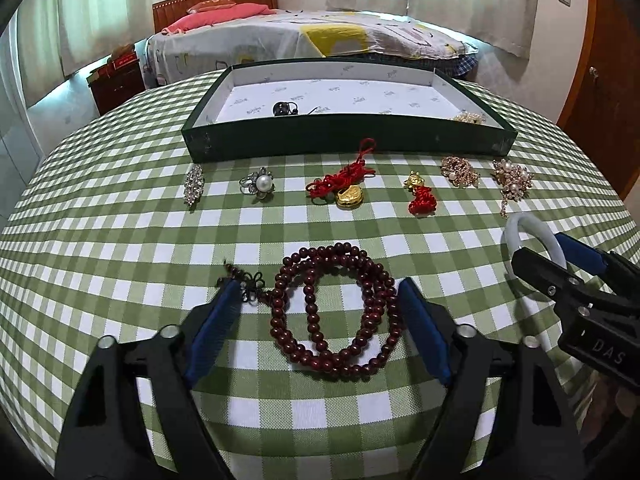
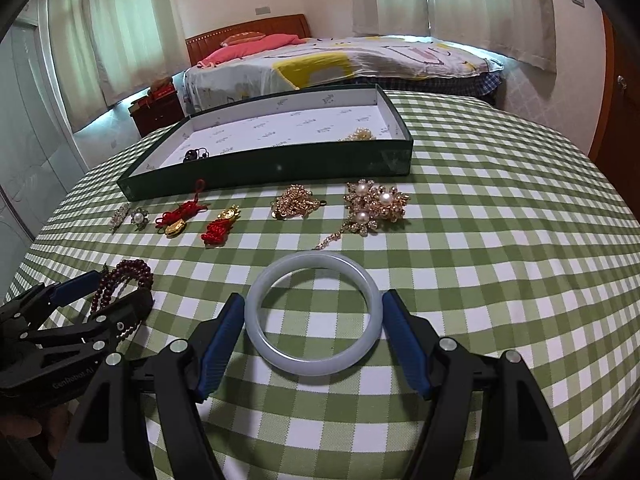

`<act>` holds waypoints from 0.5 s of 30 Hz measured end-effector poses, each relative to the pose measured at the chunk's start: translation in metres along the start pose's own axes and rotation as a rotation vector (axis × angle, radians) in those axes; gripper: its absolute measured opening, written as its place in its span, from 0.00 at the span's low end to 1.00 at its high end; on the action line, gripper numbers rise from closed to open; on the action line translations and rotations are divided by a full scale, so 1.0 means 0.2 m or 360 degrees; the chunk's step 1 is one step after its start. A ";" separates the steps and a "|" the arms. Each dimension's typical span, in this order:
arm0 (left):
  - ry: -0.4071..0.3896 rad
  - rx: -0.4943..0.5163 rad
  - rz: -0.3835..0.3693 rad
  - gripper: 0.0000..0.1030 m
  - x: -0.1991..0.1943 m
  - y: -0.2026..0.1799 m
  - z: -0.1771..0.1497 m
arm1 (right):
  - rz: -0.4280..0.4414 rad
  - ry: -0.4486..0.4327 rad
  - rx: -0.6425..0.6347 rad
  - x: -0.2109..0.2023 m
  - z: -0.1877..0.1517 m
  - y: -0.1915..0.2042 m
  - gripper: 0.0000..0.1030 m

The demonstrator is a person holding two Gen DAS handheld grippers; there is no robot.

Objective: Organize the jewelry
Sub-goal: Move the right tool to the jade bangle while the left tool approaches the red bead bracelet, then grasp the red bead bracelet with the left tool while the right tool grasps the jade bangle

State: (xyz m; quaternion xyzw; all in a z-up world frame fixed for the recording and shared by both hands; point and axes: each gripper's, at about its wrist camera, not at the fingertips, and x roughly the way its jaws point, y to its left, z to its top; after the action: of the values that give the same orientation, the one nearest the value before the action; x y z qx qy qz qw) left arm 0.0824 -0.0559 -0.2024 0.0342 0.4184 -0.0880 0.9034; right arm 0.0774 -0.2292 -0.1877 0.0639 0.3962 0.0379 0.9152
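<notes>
A coiled dark red bead necklace (image 1: 280, 328) lies on the green checked tablecloth between the blue pads of my left gripper (image 1: 318, 283). The jaws stand open; the right pad is at the beads, and the left pad is at the black knot beside them. My right gripper (image 2: 313, 298) is shut on a pale jade bangle (image 2: 312, 364) that lies flat on the cloth, one pad against each side. The bangle (image 1: 516, 228) and right gripper (image 1: 540, 246) also show at the right of the left wrist view.
A dark green tray (image 1: 344, 140) with a white lining stands behind and holds a dark item (image 1: 282, 109) and a pearl piece (image 1: 470, 117). In front of it lie a rhinestone brooch (image 1: 194, 184), pearl ring (image 1: 258, 186), red-corded gold locket (image 1: 344, 188), gold chain (image 1: 460, 172) and pearl brooch (image 2: 376, 204).
</notes>
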 end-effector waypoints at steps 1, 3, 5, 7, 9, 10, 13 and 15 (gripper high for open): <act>-0.0008 0.0011 -0.0008 0.63 -0.01 0.00 0.00 | -0.0001 0.0001 -0.0001 0.00 0.00 0.00 0.67; -0.0019 0.0033 -0.0027 0.50 -0.02 -0.02 0.00 | 0.0000 0.0001 -0.0003 0.00 0.00 0.00 0.67; -0.0029 0.0048 -0.0048 0.41 -0.02 -0.03 -0.01 | 0.0000 0.0002 -0.0005 0.00 0.00 0.01 0.67; -0.0037 0.0051 -0.0068 0.31 -0.02 -0.03 -0.01 | 0.0000 0.0002 -0.0011 0.00 0.00 0.01 0.67; -0.0040 0.0046 -0.0092 0.21 -0.02 -0.02 0.00 | 0.0002 0.0002 -0.0015 0.00 0.00 0.02 0.67; -0.0041 0.0042 -0.0096 0.20 -0.02 -0.02 0.00 | 0.0004 0.0003 -0.0016 0.01 0.00 0.02 0.67; -0.0047 0.0026 -0.0121 0.16 -0.02 -0.01 0.00 | 0.0008 0.0002 -0.0017 0.01 0.00 0.03 0.67; -0.0051 0.0018 -0.0130 0.14 -0.02 0.00 0.00 | 0.0010 -0.0003 -0.0014 0.00 0.00 0.03 0.67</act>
State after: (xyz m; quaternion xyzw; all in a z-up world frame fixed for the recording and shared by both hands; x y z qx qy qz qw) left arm 0.0798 -0.0557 -0.1989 0.0209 0.4045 -0.1277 0.9053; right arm 0.0776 -0.2234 -0.1874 0.0611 0.3949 0.0425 0.9157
